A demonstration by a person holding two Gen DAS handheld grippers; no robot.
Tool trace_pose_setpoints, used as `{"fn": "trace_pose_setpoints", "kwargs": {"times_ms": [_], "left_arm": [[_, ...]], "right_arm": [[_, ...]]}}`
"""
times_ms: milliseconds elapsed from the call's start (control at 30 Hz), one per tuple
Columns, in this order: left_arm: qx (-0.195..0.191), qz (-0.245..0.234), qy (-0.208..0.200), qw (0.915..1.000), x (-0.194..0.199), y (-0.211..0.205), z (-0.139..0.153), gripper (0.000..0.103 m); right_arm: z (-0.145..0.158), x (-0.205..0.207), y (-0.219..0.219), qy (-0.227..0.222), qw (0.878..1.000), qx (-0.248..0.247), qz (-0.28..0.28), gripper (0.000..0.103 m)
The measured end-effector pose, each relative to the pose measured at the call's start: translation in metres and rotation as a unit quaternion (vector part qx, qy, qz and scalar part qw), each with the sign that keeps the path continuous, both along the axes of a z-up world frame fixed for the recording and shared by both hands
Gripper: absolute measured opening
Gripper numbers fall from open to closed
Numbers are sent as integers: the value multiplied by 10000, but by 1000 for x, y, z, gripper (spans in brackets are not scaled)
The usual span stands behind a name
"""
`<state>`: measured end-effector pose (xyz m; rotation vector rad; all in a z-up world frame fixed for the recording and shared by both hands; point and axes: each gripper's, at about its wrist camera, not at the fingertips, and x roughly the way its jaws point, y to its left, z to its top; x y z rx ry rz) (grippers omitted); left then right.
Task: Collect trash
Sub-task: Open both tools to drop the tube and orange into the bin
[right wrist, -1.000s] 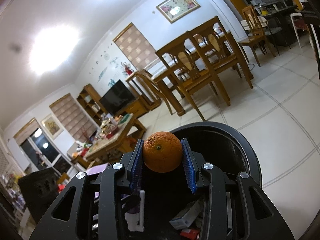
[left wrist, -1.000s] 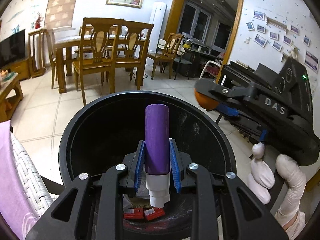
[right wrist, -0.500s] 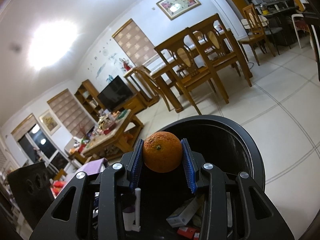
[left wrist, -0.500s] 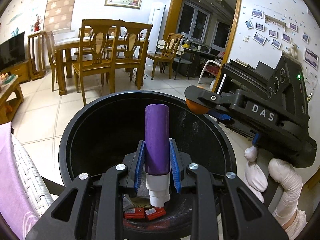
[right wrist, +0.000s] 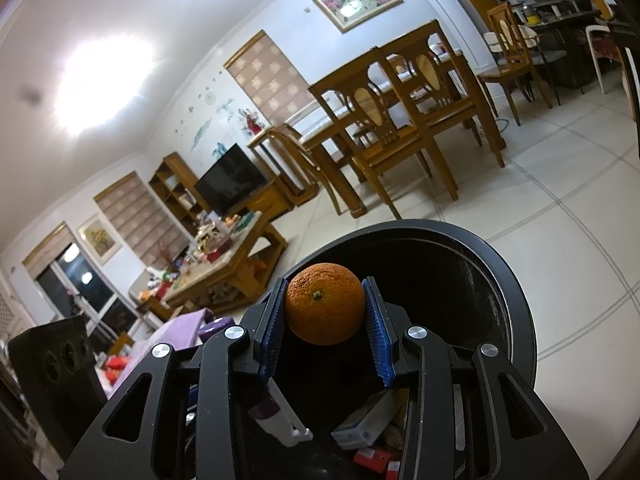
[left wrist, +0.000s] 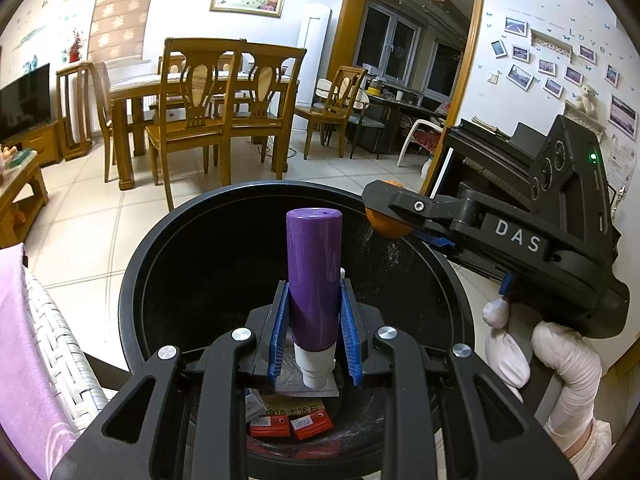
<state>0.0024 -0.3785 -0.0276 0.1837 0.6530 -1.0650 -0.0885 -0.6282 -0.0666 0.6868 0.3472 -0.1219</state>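
My left gripper (left wrist: 315, 332) is shut on a purple bottle (left wrist: 314, 276) with a white neck, held upright over the open black trash bin (left wrist: 160, 248). My right gripper (right wrist: 325, 332) is shut on an orange (right wrist: 324, 303) and holds it over the same bin (right wrist: 512, 300). The right gripper (left wrist: 390, 216) also shows in the left wrist view, above the bin's right rim, with the orange (left wrist: 384, 229) peeking out. Red packets (left wrist: 290, 426), a foil pack and a small carton (right wrist: 368, 420) lie in the bin.
A white wicker seat with purple cloth (left wrist: 28, 340) stands left of the bin. Wooden dining chairs and table (left wrist: 208, 108) stand on the tiled floor beyond. A cluttered coffee table (right wrist: 224, 256) and TV stand are further off. A piano (left wrist: 492, 152) is at the right.
The right gripper with the orange has moved left and forward over the bin's rim. The left gripper and purple bottle have stayed in place.
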Motion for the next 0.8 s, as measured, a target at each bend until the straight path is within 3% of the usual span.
{"fn": "trace_pose_setpoints", "kwargs": {"times_ms": [300, 433, 533, 600, 667, 800], "left_arm": [[26, 18, -13, 10000, 0, 0, 0, 26], [57, 19, -79, 10000, -2, -2, 0, 28], [85, 56, -198, 9998, -6, -3, 1, 49], [62, 100, -334, 9994, -10, -2, 2, 73], [41, 183, -487, 9986, -11, 0, 4, 86], [45, 278, -556, 9981, -10, 2, 4, 90]], "right_arm": [[-2, 1, 0, 23, 10000, 29, 38, 39], [-3, -1, -1, -50, 10000, 79, -14, 62], [-3, -6, 0, -150, 9998, 55, -84, 68], [-3, -8, -1, -184, 9998, 37, -88, 73], [-3, -12, -2, -238, 9996, 54, -131, 83], [-5, -19, -6, -369, 9990, 169, -177, 98]]}}
